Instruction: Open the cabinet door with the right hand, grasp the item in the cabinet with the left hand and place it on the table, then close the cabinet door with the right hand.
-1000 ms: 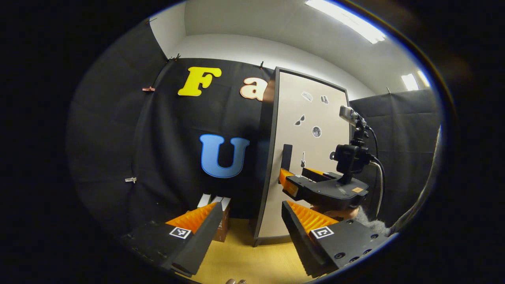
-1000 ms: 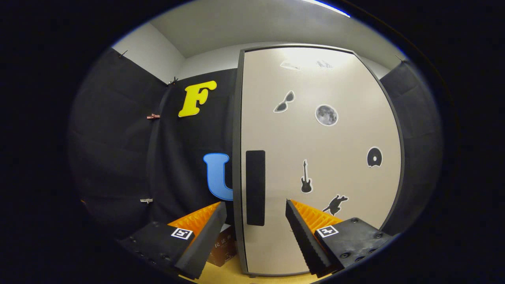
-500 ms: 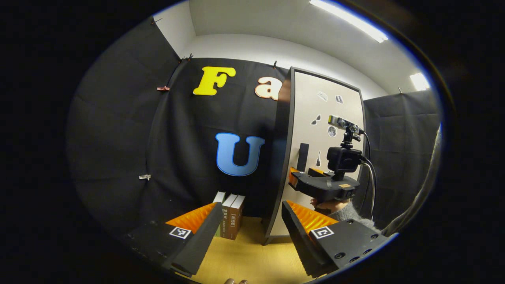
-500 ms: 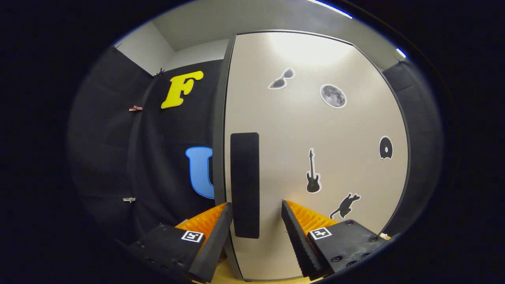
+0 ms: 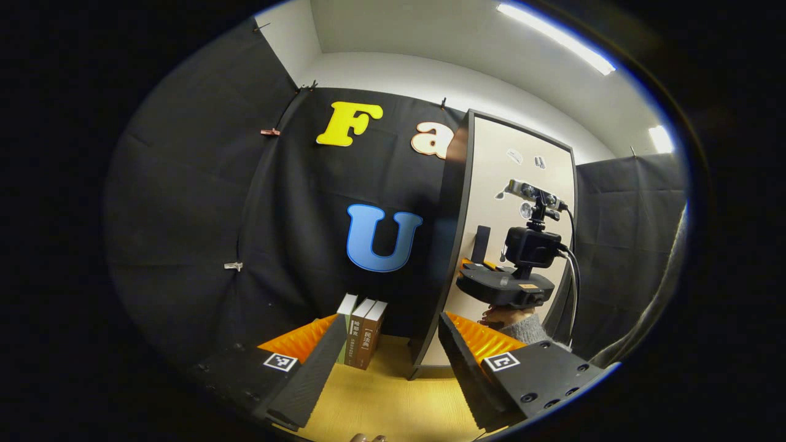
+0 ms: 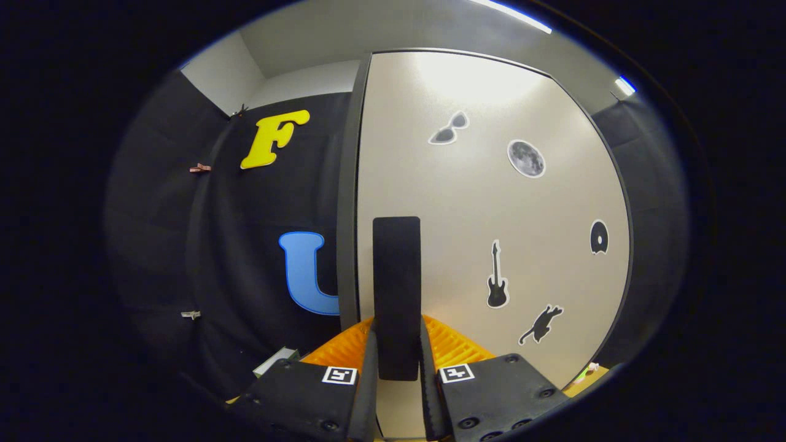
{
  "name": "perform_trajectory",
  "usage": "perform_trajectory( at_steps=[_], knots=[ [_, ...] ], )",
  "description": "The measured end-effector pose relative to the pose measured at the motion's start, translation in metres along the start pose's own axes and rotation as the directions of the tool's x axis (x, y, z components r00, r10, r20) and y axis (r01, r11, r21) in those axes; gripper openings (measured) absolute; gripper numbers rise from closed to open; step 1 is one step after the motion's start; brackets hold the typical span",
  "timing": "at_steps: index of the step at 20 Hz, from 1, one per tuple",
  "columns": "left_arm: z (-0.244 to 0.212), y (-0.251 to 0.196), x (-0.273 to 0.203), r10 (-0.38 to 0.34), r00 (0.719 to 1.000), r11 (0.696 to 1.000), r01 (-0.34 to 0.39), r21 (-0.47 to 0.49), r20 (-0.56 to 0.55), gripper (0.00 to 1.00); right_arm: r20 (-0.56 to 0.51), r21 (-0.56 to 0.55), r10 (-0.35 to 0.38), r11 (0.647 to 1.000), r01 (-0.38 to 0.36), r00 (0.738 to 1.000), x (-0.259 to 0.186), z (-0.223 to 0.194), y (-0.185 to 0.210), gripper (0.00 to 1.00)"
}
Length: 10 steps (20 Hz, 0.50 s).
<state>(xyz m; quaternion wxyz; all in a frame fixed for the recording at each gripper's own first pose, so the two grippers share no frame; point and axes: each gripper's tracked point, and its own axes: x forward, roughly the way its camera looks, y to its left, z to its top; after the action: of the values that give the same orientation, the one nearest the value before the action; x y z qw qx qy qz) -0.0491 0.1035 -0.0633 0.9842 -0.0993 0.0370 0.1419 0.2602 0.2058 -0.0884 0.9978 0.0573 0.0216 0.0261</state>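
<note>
Right claw (image 6: pixel 398 362) now clamped on door handle (image 6: pixel 396 276), left claw (image 5: pixel 387 362) wide, books (image 5: pixel 360 331) ahead.

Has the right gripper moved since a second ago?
Yes. The right gripper advanced toward the cabinet door and closed on its handle.

Cabinet door (image 6: pixel 491 202): tall beige panel with dark edge trim, upright, swung partly open, several black silhouette stickers on its face. Its handle (image 6: pixel 396 294) is a vertical black bar near the door's free edge, clamped between both fingers of the right gripper (image 6: pixel 396 368). Item in cabinet: three books (image 5: pixel 359 331) standing upright side by side on the wood surface, spines out, just left of the door edge (image 5: pixel 445 258)
</note>
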Motion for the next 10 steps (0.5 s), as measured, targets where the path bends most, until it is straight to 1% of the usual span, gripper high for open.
perform_trajectory(
  at_steps=[1,2,3,4,5,7,10],
  knots=[
    [0.000,0.005,-0.006,0.007,1.000,1.000,-0.007,0.000,0.001,0.94,-0.006,-0.006,-0.009,1.000,0.009,1.000,0.000,-0.001,-0.002,0.34],
    [0.001,0.008,-0.007,0.014,1.000,1.000,-0.014,0.000,0.003,0.94,-0.008,-0.022,-0.016,1.000,0.016,1.000,0.000,0.000,-0.002,0.20],
    [0.003,0.011,-0.010,0.019,1.000,1.000,-0.019,0.000,0.005,0.94,-0.022,-0.021,-0.020,1.000,0.019,1.000,-0.001,-0.002,-0.002,0.25],
    [0.004,0.012,-0.013,0.022,1.000,1.000,-0.022,0.000,0.010,0.94,-0.042,-0.014,-0.017,1.000,0.016,0.999,-0.002,-0.002,-0.002,0.15],
    [0.005,0.014,-0.018,0.025,1.000,1.000,-0.025,0.002,0.015,0.94,-0.055,0.000,-0.012,1.000,0.012,0.998,-0.005,-0.003,-0.002,0.15],
    [0.009,0.018,-0.024,0.021,0.999,1.000,-0.021,0.011,0.025,0.94,-0.060,-0.014,0.004,1.000,-0.005,0.998,-0.015,0.000,-0.001,0.15],
    [0.010,0.014,-0.038,0.003,0.999,0.999,-0.004,0.035,0.033,0.94,-0.057,-0.008,0.030,1.000,-0.030,0.998,-0.046,0.007,-0.003,0.15]
  ],
)
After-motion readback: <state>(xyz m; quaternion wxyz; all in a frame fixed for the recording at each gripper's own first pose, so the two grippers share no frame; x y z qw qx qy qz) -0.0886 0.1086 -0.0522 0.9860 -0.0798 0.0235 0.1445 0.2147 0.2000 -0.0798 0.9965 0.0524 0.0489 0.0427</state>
